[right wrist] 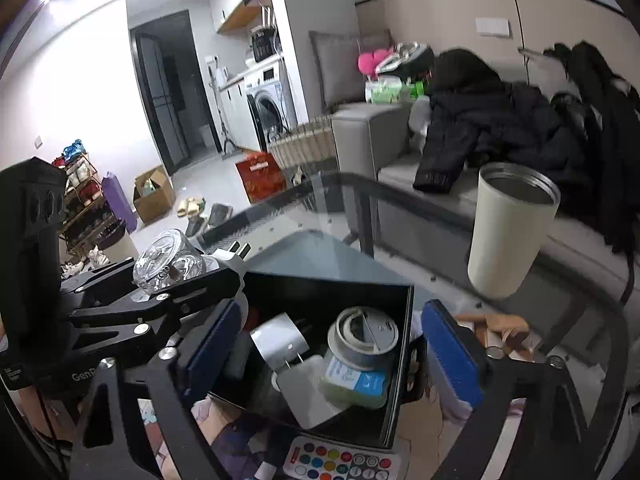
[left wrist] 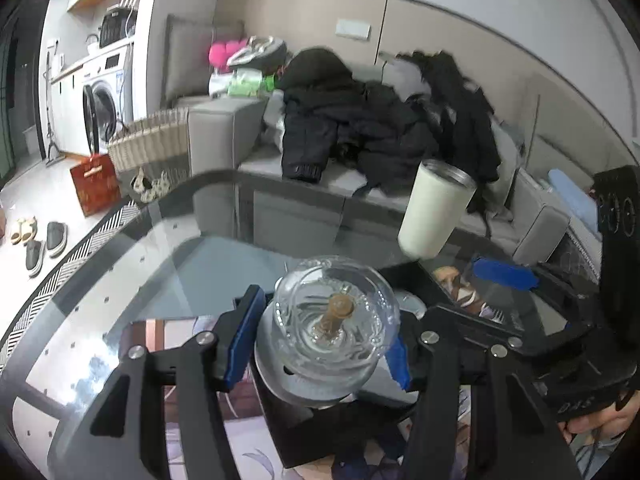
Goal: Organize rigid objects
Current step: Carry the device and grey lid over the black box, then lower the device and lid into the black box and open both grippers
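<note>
Behind the box lie a grey sofa (right wrist: pixel 400 148) under dark coats and, farther off, a washing machine (right wrist: pixel 268 104). The glass counter (right wrist: pixel 360 216) carries the box; its top looks smooth and slippery, so things set on it could slide.

The black box (right wrist: pixel 328 292) stands open on the counter and already holds a round grey lid, a bottle and some plugs. Beyond the box, to its right, stands a cream cup (right wrist: pixel 512 232), stiff metal inside and probably light; I would take it by the wall near the middle.

The right tongs (right wrist: pixel 332 356) are wide open with nothing gripped, one finger at each side of the box. The left tongs (left wrist: pixel 320 340) are half closed on a glass jar (left wrist: pixel 332 320), held just left of the box. The jar is hard, slick and fragile (a drop on glass could break both), so the grip on its body should stay firm. A remote (right wrist: pixel 340 460) lies in front of the box.
</note>
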Motion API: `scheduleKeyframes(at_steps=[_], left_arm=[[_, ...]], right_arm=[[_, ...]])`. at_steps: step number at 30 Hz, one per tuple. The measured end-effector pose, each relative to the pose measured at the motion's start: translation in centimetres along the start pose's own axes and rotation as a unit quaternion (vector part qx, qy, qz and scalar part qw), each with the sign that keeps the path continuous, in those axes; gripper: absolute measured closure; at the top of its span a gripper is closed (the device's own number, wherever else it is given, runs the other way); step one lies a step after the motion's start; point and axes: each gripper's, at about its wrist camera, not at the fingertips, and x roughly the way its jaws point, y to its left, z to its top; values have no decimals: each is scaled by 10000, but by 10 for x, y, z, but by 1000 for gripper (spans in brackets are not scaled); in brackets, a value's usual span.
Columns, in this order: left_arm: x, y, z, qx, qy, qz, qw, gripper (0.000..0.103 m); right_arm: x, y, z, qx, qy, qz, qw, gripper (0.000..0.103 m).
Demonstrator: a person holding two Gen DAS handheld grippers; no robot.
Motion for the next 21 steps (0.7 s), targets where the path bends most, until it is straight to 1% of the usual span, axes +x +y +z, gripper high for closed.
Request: scheduleKeyframes(at_steps=[1,3,4,6,8,10,12,13,15,16,18,21], left_arm=[[3,-1,-1,-2,89,15,10000,49],[12,0,-3,-39,297,31,9995,49],[14,0,-5,-52,341,43,9994,49],[16,1,-7,-62,395,55,9992,48],[14,1,-7,-63,343,69,9994,51],[8,0,-6,4,205,145,9997,51],[2,-3,-4,22,95,157,9998,51],[1,-2,-4,17,92,125,9999,51],[1,-5,-6,65,112,121,9998,51],[1,-5,-9,75,107,142,9998,51],[2,-8,-11,88,141,126,9998,50],[3,-11,-13,118,152,192,9996,50]], right_arm=[[4,-1,0,-17,110,-46,9999,7],[11,-3,-1,-56,264,-124,9996,0],[14,-4,-3,-60,335,-165,9993,0],[16,-4,-5,-36,411,-201,9989,0],[18,-5,-5,1,489,-141,9987,0],[16,-6,-4,173,469,19,9987,0],[12,-11,-4,563,321,153,9978,0],[9,-15,-4,819,277,261,9959,0],[5,-25,-6,1274,91,619,9899,0],[4,-27,-6,1380,81,770,9874,0],[5,-32,-9,1503,148,905,9844,0],[4,-34,-13,1483,149,898,9847,0]])
